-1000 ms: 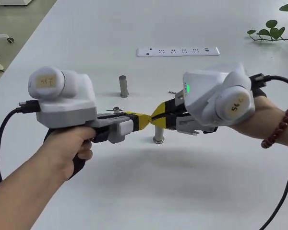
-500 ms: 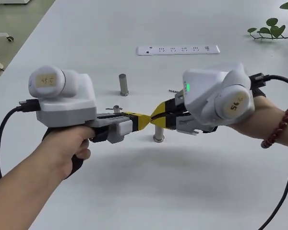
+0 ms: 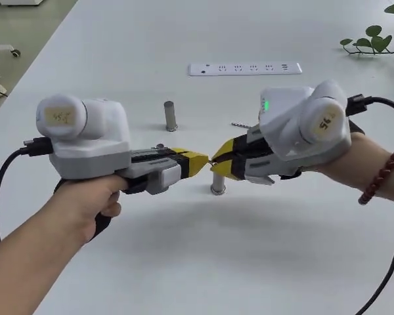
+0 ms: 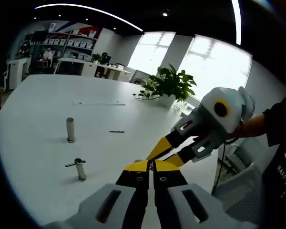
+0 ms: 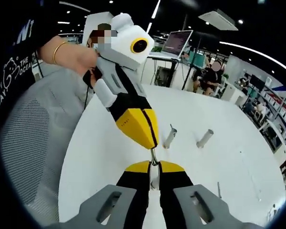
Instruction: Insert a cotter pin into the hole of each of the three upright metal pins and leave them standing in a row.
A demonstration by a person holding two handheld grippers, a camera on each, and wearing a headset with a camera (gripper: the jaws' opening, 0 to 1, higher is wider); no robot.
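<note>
My left gripper (image 3: 198, 161) and right gripper (image 3: 217, 162) meet tip to tip above the table, both shut. A thin cotter pin (image 5: 154, 155) bridges the small gap, running from the left gripper (image 5: 152, 143) into my right gripper (image 5: 154, 165). Below them stands an upright metal pin (image 3: 218, 184), partly hidden. A plain upright pin (image 3: 170, 116) stands farther back. Behind the left gripper a third pin (image 3: 159, 149) peeks out; it (image 4: 80, 169) carries a cotter pin through it. A loose cotter pin (image 3: 241, 125) lies on the table. The plain pin (image 4: 70, 130) and my left gripper (image 4: 151, 164) show together.
A white power strip (image 3: 245, 68) lies at the far side of the white table (image 3: 203, 262). A trailing plant (image 3: 377, 39) sits at the far right. Cables hang from both grippers. People sit at desks in the room behind.
The two grippers, whose jaw tips overlapped, have drawn slightly apart: the right one moved right and tilted up, the left one eased left. The pins on the table have not moved.
</note>
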